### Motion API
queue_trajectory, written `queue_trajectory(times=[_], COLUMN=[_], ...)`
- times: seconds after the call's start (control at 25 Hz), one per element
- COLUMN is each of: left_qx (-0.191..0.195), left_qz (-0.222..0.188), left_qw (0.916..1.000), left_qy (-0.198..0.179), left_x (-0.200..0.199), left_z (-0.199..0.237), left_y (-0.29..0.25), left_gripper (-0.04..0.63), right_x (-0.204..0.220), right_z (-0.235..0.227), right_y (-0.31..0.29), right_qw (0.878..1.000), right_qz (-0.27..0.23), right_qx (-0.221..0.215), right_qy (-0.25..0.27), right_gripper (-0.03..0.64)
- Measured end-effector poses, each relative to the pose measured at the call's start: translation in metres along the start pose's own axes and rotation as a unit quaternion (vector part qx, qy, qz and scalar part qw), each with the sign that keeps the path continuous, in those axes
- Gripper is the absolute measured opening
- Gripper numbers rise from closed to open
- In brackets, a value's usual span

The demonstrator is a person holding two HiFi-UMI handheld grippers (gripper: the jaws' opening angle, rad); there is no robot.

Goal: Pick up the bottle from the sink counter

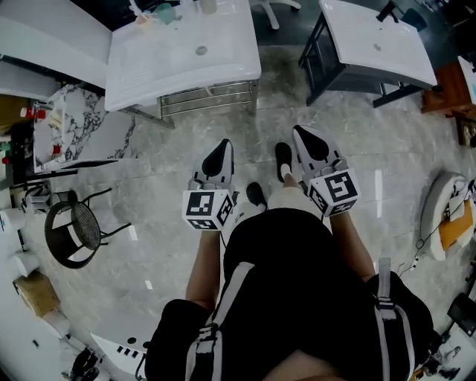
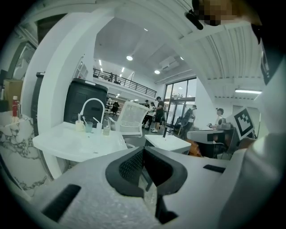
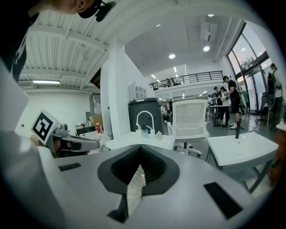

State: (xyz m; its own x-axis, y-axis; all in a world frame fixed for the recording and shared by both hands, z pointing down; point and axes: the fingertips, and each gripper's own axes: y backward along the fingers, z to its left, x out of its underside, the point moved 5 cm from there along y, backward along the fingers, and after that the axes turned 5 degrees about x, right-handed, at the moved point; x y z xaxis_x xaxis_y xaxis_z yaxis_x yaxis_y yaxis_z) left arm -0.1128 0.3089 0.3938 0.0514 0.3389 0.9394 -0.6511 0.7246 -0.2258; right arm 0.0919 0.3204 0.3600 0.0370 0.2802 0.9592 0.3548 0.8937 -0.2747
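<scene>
**Bottle far ahead at back of counter; both grippers closed, empty**

The small clear bottle with brownish liquid [image 2: 106,130] stands upright, long axis vertical. It is at the back edge of the white rectangular sink counter [image 1: 186,71]. It ends a row of items, at 3 o'clock of a cream cup [image 2: 79,125] and a teal cup [image 2: 88,127], under the white arched faucet [image 2: 91,105].

In head view the bottle is probably the pale item at the counter's far rim [image 1: 209,6], but it is too small to be sure.

The grey-and-black left gripper [image 1: 222,143] has its jaws pressed together with nothing between them. From its tip the bottle lies at about 12 o'clock, well apart, with open floor and the whole counter between.

The grey-and-black right gripper [image 1: 300,131] is likewise clenched on nothing. The bottle lies at about 11 o'clock from it, also well apart.

In left gripper view the bottle sits at 10 o'clock off the jaw tips. In right gripper view the bottle [image 3: 158,135] sits at 1 o'clock, closer to the jaw line.

Judgement: the left gripper looks slightly nearer and the right better aimed. Either must spread its jaws before taking the upright bottle from the side.
</scene>
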Motion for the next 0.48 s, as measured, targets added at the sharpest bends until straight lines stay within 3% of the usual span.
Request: queue_trajectory(times=[0.48], left_qx=[-0.023], left_qz=[-0.015], left_qw=[0.9996], left_qy=[0.003], left_x=[-0.05], left_z=[-0.008], left_y=[-0.113], left_gripper=[0.018], right_x=[-0.041], right_z=[-0.094], right_y=[-0.078], right_qw=[0.998], right_qz=[-0.006], right_qx=[-0.056], right_qy=[0.016], right_gripper=[0.003])
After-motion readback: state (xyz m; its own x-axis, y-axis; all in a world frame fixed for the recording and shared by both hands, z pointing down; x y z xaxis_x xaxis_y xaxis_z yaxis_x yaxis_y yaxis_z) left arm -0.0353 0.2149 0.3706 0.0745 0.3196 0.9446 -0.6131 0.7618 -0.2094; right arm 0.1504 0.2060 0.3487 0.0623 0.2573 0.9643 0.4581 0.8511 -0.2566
